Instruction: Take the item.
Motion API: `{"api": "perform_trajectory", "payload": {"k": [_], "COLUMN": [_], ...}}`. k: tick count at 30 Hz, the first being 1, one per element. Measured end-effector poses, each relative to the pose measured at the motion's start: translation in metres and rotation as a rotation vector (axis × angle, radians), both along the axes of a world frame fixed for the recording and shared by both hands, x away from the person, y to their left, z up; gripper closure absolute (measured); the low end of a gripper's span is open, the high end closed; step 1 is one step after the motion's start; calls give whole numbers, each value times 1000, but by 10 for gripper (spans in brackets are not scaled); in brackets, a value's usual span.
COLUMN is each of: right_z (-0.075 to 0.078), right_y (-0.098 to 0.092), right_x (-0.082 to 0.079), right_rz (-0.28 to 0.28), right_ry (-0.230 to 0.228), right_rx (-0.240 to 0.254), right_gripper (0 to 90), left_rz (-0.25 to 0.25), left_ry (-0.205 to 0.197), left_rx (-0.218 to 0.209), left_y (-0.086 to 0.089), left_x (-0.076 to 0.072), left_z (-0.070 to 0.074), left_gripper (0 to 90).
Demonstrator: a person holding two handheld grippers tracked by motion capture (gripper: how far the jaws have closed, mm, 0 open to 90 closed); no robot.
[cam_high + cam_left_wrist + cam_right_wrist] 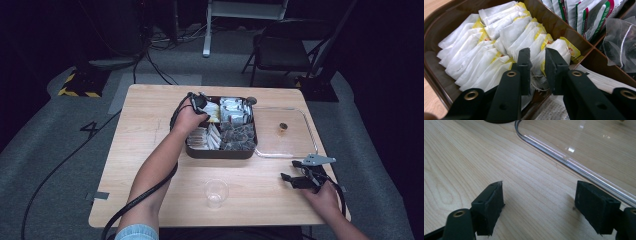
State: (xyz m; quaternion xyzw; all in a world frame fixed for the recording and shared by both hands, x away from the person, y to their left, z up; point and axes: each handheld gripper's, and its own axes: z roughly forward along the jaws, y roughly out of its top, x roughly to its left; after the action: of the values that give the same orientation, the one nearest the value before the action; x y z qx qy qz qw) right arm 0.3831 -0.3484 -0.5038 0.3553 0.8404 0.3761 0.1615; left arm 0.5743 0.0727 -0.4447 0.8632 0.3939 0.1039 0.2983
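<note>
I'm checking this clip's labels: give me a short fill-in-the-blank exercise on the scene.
1. The left gripper reaches into the brown divided ___, its jaws around a white tea bag.
2. The right gripper rests over bare wood with its jaws ___.
3. The clear plastic cup stands on the table and is ___.

Missing words: tray; open; empty

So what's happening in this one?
A person works at a wooden table with a gripper in each hand. The left gripper is down in a brown compartment box, its jaws narrowed around one white tea bag with a yellow tag in a row of the same; whether the pads already press on it is unclear. The right gripper hangs open just above bare tabletop beside a clear lid. A clear plastic cup stands near the front edge.
</note>
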Motion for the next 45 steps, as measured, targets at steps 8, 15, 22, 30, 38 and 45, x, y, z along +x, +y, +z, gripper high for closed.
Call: {"api": "perform_trajectory", "payload": {"k": [8,15,22,30,38,45], "right_z": [0,0,0,0,0,0], "right_y": [0,0,0,0,0,0], "right_x": [0,0,0,0,0,0], "right_rz": [0,0,0,0,0,-1], "right_ry": [0,-1,0,0,0,1], "right_rx": [0,0,0,0,-1,1], "right_gripper": [233,233,233,233,233,233], "left_rz": [-12,-20,-10,-14,-20,-28], "left_ry": [13,2,-35,-75,-109,-143], "left_rx": [5,14,-20,-44,-74,-96], "left_y": [-1,-1,4,9,18,25], "left_x": [0,-1,-3,-8,-18,-30], "left_z": [-4,-2,8,24,46,65], "left_gripper": [801,896,900,900,900,900]}}
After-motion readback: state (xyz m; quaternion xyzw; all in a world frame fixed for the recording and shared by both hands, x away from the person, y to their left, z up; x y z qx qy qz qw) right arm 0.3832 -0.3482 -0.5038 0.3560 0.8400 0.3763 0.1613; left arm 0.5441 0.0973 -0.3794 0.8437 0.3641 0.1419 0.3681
